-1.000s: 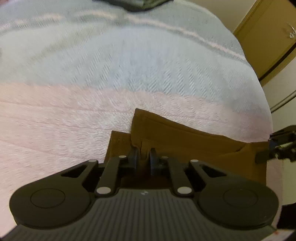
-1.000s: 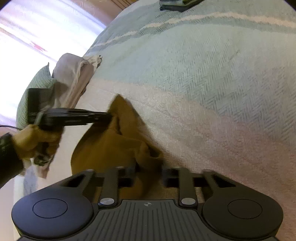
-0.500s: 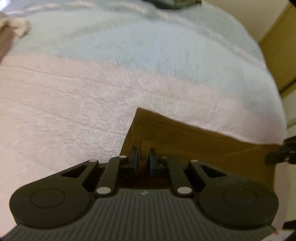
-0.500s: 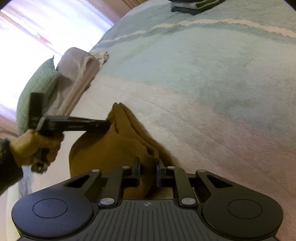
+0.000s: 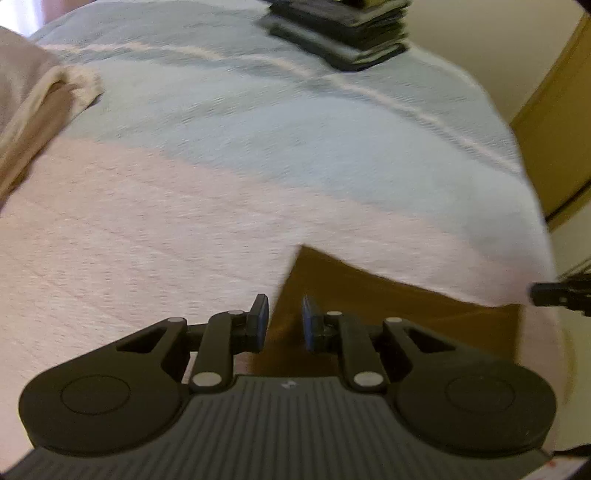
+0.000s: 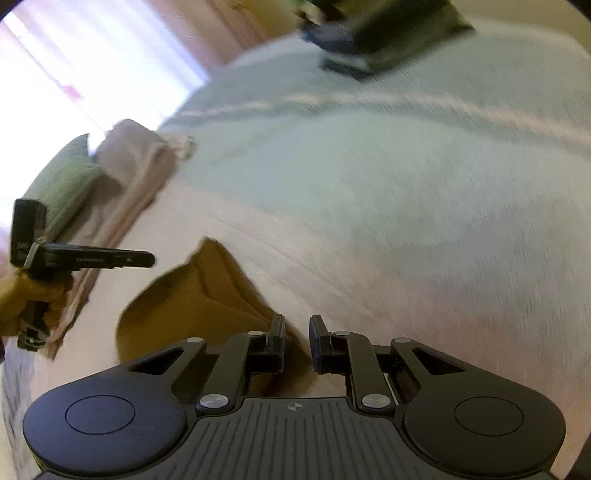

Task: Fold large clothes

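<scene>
A folded brown garment [image 5: 388, 314] lies flat on the pink band of the bed cover [image 5: 147, 229]. My left gripper [image 5: 282, 321] hangs open just above its left corner, nothing between the fingers. In the right wrist view the same brown garment [image 6: 192, 302] sits low and left, and my right gripper [image 6: 297, 341] stands open over its right edge, holding nothing. The left gripper [image 6: 144, 259] shows there from the side, held in a gloved hand [image 6: 29, 299], clear of the cloth. The right gripper's tip [image 5: 554, 293] peeks in at the left view's right edge.
A stack of dark folded clothes [image 5: 343, 33] rests at the bed's far end, seen also as that stack [image 6: 384, 40]. A beige bundle [image 5: 33, 110] and a green pillow [image 6: 62, 184] lie at the left side. A wooden door [image 5: 554, 129] stands right.
Both grippers have let go of the brown garment and opened. They have lifted back from it, and the garment now lies flat on the bed.
</scene>
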`<state>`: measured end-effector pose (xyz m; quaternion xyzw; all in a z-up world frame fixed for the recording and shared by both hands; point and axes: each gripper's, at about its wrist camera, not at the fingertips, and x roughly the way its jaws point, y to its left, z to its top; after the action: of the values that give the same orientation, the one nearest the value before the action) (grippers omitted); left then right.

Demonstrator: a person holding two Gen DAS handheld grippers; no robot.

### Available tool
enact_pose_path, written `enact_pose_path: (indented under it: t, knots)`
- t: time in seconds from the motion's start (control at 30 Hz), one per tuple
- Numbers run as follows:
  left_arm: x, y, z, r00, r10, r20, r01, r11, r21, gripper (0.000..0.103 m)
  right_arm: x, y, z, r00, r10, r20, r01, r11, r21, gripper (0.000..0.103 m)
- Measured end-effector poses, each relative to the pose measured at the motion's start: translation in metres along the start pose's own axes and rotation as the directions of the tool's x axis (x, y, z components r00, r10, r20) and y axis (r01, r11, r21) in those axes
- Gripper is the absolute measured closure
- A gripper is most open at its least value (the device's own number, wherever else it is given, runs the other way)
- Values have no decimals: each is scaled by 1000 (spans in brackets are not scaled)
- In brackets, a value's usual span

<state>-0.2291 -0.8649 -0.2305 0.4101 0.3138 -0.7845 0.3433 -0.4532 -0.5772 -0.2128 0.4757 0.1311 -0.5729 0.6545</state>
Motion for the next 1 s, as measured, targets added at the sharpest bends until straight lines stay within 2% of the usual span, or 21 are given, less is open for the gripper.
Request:
enact_pose_path:
  t: [0.07,0.1,0.17,0.23,0.3,0.37,0.43,0.57,0.67,0.7,0.77,0.83,1.0]
  knots:
    - [7,-15,-5,997,-68,-37,69,997,39,89,5,11,-1,996,84,-12,-84,996,-28,91]
    - [16,-23,-8,993,-96,-69,100,993,64,89,13,18,-3,990,136,-45,-138,989,-42,91]
    - [40,-36,-14,987,-109,-119,122,987,106,89,35,26,-8,977,181,-116,-189,979,-71,91]
    - [61,-40,-18,990,-91,-112,104,987,121,88,55,22,-13,981,145,-130,-155,985,-71,91]
    - [75,-33,-15,992,-92,-88,98,993,63,86,70,5,-16,986,112,-126,-115,993,-19,91]
    - [81,-30,-12,993,-91,-73,93,995,24,86,75,-7,-17,985,124,-121,-123,992,15,91]
    - [80,-28,-10,994,-86,-70,86,996,-7,87,71,-6,-17,984,127,-124,-128,992,-2,91]
    - [58,-27,-10,998,-3,-70,0,999,-36,88,59,-10,-15,984,98,-151,-99,995,-2,91]
    - [27,-19,-17,997,39,-65,-45,994,-102,88,45,-15,-7,980,66,-186,-67,998,2,89]
    - [17,-18,-19,996,56,-69,-64,991,-121,88,40,-12,-5,980,33,-195,-36,999,-11,86]
    - [-4,-18,-26,991,107,-83,-118,982,-150,88,28,-7,0,980,3,-201,-7,1000,-21,64]
    - [-28,-22,-34,987,136,-81,-149,970,-190,86,16,4,2,979,-14,-205,4,999,-49,58]
    - [-78,-48,-61,982,177,-71,-190,948,-254,80,-18,47,-6,979,-38,-201,7,988,-155,56]
